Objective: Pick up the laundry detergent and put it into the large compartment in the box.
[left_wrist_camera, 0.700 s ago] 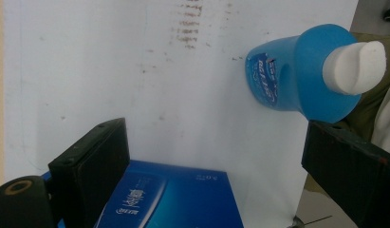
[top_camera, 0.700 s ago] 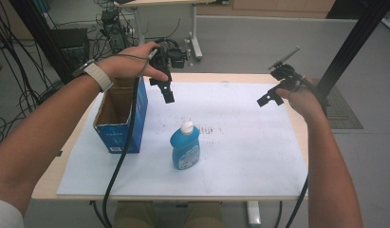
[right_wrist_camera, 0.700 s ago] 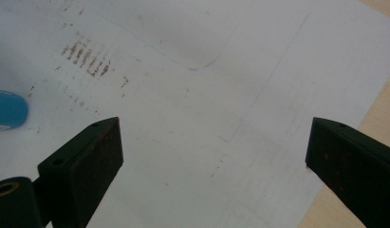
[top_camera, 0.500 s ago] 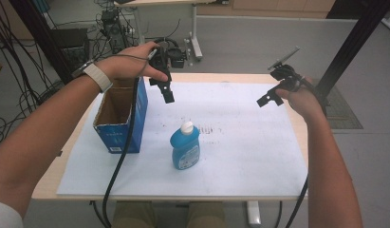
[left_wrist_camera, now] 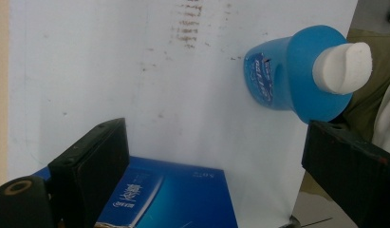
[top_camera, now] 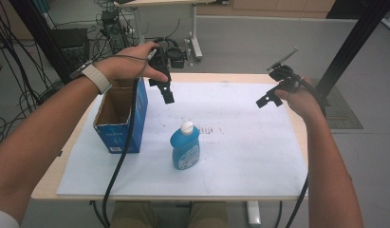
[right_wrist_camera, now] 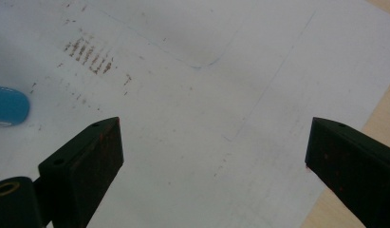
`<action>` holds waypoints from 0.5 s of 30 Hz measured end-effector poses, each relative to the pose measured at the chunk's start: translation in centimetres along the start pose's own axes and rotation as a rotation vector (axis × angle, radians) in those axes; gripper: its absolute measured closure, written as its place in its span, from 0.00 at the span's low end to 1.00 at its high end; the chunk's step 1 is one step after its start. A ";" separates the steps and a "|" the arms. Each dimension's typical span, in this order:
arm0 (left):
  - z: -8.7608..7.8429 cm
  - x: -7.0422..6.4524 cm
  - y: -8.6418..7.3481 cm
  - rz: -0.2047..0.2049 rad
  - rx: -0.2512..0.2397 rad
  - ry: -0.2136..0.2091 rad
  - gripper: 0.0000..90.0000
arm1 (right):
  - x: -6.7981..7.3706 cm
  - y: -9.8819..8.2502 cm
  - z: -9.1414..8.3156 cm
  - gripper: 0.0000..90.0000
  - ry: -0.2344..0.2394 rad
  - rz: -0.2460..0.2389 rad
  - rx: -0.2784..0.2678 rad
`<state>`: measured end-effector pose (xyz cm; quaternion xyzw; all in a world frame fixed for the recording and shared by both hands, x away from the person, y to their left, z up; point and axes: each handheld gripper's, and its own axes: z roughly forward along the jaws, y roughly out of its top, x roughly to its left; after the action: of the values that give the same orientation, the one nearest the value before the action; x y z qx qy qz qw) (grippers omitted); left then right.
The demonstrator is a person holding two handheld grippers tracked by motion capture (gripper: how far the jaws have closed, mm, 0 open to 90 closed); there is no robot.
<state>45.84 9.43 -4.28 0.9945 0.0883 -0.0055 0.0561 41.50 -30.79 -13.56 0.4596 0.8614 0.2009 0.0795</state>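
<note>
- Nothing's moved since earlier pics; both grippers hover as before.
- L gripper (top_camera: 167, 95) above-left of bottle (top_camera: 185, 146), by box (top_camera: 117, 116): jaws wide, empty.
- R gripper (top_camera: 267, 98) well right of bottle: jaws apart, empty.

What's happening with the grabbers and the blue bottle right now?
Left gripper and right gripper open, empty, above table. Blue bottle upright beside open box. Nothing blocking.

A wooden table (top_camera: 304, 137) carries a white paper sheet (top_camera: 249, 142).
</note>
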 end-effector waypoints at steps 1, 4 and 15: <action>0.0 0.0 0.0 0.001 0.002 -0.001 0.10 | 0.0 0.0 0.0 0.06 0.000 0.000 -0.001; 0.0 0.0 0.1 0.002 0.004 -0.002 0.10 | 0.0 0.0 0.0 0.06 0.001 0.000 -0.001; -0.2 0.0 -0.2 -0.016 -0.005 -0.003 0.10 | -0.1 -0.1 -0.2 0.06 0.000 0.006 0.000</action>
<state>45.85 9.65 -4.13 0.9936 0.0964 -0.0073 0.0586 41.43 -30.97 -13.44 0.4621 0.8601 0.2011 0.0787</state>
